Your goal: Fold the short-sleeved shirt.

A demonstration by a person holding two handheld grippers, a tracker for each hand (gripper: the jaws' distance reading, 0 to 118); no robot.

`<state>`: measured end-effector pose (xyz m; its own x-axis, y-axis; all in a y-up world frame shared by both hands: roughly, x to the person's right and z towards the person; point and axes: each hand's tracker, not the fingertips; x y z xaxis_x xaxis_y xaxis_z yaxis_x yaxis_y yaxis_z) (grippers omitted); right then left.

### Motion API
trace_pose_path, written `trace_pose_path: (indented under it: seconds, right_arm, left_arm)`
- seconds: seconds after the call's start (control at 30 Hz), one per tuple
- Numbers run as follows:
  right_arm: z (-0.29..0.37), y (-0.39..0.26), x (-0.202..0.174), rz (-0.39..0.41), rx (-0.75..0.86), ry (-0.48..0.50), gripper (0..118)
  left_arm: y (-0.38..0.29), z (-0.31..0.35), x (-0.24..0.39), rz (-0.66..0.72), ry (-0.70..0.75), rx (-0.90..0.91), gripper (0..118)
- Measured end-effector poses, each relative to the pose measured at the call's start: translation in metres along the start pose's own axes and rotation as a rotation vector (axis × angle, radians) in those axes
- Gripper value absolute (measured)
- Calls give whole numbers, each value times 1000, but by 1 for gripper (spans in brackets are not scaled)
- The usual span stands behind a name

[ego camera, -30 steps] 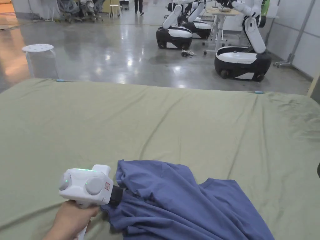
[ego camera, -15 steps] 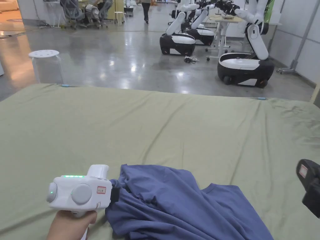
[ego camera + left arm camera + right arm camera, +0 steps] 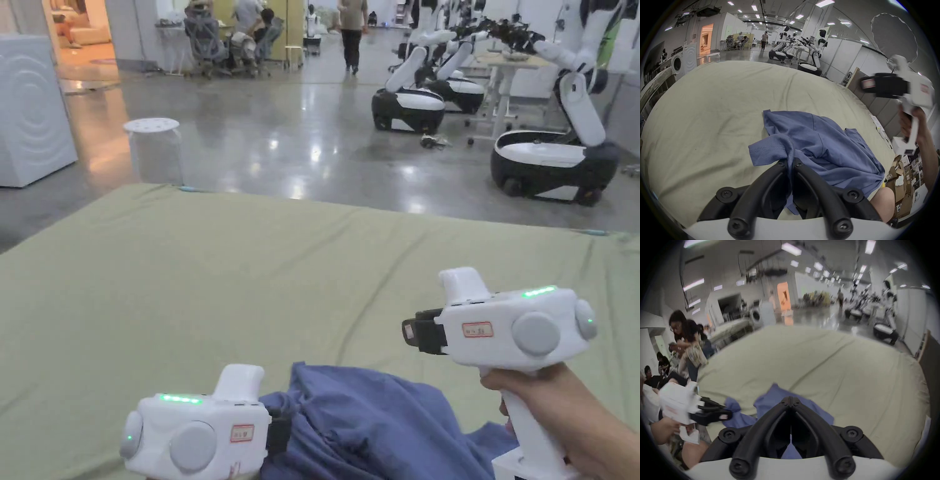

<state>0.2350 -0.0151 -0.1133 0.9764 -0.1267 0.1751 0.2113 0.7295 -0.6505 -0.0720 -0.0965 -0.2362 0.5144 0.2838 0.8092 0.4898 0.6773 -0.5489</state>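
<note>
Covering bed (image 3: 187,269): olive sheet (image 3: 325,250).

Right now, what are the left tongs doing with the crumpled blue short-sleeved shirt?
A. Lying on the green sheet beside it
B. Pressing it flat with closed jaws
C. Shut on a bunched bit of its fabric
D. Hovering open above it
C: in the left gripper view, the left tongs pinch a bunched fold of the crumpled blue short-sleeved shirt between both jaws.

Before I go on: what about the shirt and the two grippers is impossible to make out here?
- Shirt: near part cut off by the head view's bottom edge; how it lies overall is unknown.
- Left gripper: pinched part hidden between its jaws, left gripper view.
- Right gripper: jaws together; the blurred right gripper view hides its height above the cloth.
</note>
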Motion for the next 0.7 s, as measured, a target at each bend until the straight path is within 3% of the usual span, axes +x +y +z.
trace_pose_path:
  seconds: [0.07,0.13,0.2,0.4,0.5,0.53,0.6,0.67,0.7]
  right_arm:
    - [-48,3,5,54,-120,-2,12]
    - [-84,0,7,103,-214,-15,53]
    - [-114,-1,11,83,-289,-5,99]
    - [-158,-1,22,27,-347,-21,105]
    - [-172,-4,20,63,-355,-96,104]
    - [-177,-6,19,92,-387,-117,98]
    - [-183,-12,14,149,-453,-155,63]
    - [-176,-15,7,199,-399,-155,59]
    - [-171,-14,6,191,-379,-137,46]
  left_arm:
    - [-3,-2,-1,2,3,-8,2]
    - [-5,-5,-3,7,7,-15,2]
    - [-5,-7,-6,11,4,-24,2]
    - [-2,-8,-10,18,-14,-31,2]
    - [0,-7,-8,12,-21,-26,2]
    - [0,-7,-8,10,-22,-26,2]
    - [1,-8,-9,14,-26,-25,2]
    - [2,-9,-10,20,-25,-26,2]
    - [1,-10,-10,23,-24,-25,2]
